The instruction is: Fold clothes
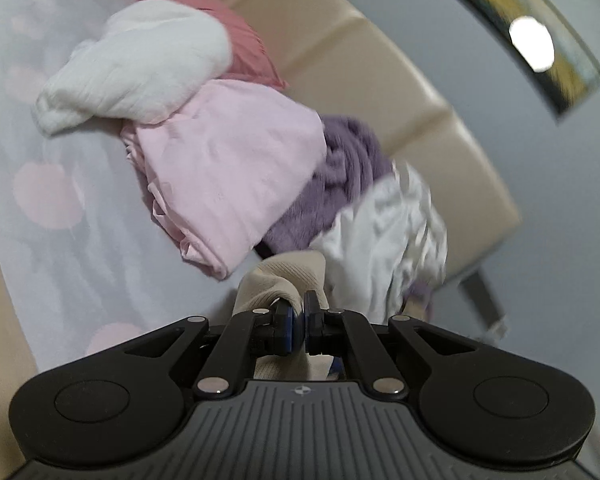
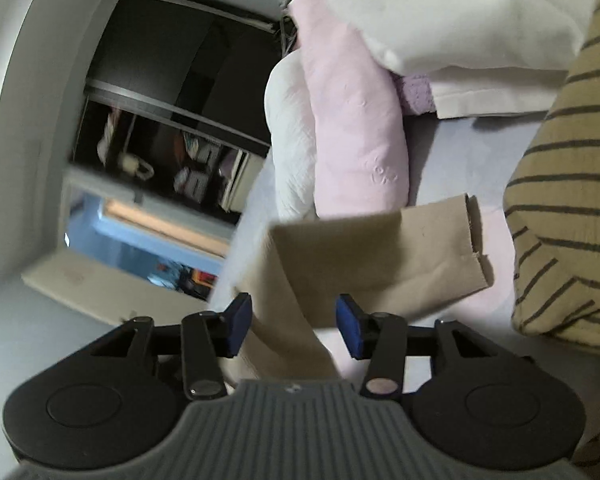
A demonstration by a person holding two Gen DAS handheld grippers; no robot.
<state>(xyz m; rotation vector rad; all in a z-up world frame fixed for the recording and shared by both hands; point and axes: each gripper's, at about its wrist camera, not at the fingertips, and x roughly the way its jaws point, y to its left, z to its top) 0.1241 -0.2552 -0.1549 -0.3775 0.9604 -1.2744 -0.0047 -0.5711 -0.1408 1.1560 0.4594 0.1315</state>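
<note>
My left gripper (image 1: 299,320) is shut on a fold of a beige ribbed garment (image 1: 284,276), which bunches up between the blue pads. Beyond it on the bed lies a pile: a light pink garment (image 1: 228,168), a purple fuzzy one (image 1: 340,184), a white crumpled one (image 1: 384,240), a white knit (image 1: 140,76) and a darker pink piece (image 1: 228,28). My right gripper (image 2: 294,326) stands open, its blue pads either side of the beige garment (image 2: 360,256), whose sleeve end (image 2: 472,236) points right. The jaws do not touch the cloth.
The bed sheet (image 1: 52,208) is pale with pink dots. A beige padded headboard (image 1: 400,80) runs behind the pile. A tan striped garment (image 2: 568,208) lies at the right. A dark wardrobe opening (image 2: 172,120) and a window (image 2: 148,236) lie past the bed edge.
</note>
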